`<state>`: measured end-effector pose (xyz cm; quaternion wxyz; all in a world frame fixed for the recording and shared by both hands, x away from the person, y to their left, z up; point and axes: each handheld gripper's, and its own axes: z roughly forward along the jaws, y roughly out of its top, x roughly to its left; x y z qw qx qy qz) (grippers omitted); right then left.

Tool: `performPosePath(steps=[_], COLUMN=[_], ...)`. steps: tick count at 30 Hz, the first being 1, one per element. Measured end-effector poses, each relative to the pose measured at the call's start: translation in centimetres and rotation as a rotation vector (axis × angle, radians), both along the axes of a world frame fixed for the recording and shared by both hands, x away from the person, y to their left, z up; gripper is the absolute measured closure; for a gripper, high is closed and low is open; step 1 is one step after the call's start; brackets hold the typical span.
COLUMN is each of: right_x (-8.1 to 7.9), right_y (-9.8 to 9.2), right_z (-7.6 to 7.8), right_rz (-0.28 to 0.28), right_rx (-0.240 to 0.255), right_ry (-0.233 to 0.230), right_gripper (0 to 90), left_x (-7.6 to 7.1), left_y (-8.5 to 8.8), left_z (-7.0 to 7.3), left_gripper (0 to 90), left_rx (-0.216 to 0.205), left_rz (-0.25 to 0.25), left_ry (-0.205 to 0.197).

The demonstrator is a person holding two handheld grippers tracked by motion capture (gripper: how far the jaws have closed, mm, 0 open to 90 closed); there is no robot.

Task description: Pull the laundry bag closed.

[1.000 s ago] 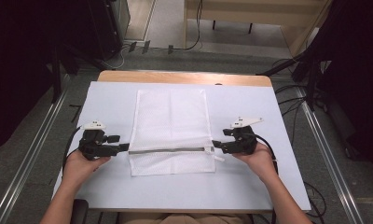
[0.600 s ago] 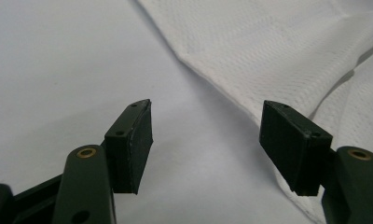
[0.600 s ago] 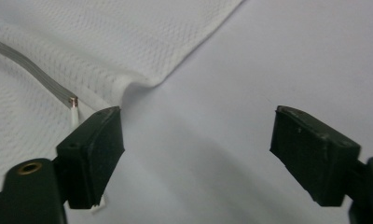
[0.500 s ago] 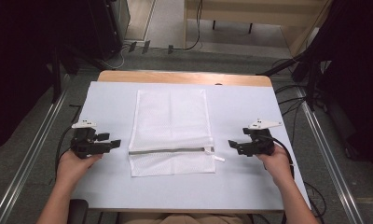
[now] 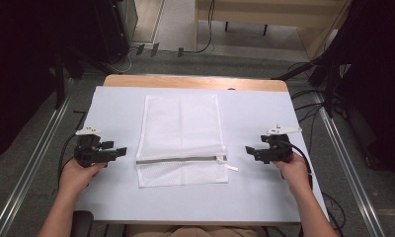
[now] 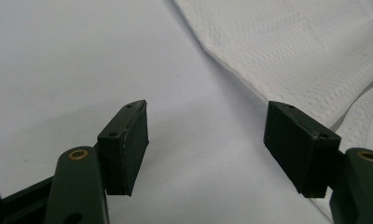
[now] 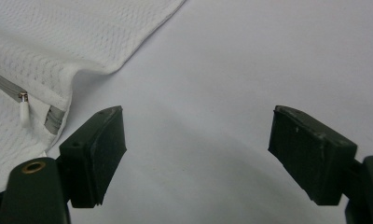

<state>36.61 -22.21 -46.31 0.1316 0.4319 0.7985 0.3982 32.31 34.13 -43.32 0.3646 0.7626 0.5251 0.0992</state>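
Now the white mesh zip-up laundry bag [image 5: 181,140] lies flat mid-desk, its grey zip [image 5: 180,159] run across near my edge, pull tab [image 7: 24,112] at my right. My left tool [image 5: 120,151] and right tool [image 5: 248,149] sit just off the bag's sides, jaws just opened wide with nothing between them. To regrip cleanly I would come in low at the zip ends. The pale sheet-covered desk [image 5: 264,118] leaves bare room on both flanks.
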Motion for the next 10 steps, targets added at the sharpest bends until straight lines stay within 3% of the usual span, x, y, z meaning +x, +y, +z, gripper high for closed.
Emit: performPosePath(steps=[10], right_x=[0.10], right_y=[-0.04], right_z=[-0.15], right_rz=[-0.006], right_rx=[-0.008], right_ry=[0.009], right_gripper=[19.8], left_x=[0.13], left_y=[0.04], left_z=[-0.32], left_gripper=[27.9], left_rx=[0.009], left_rz=[0.029], left_ry=[0.000])
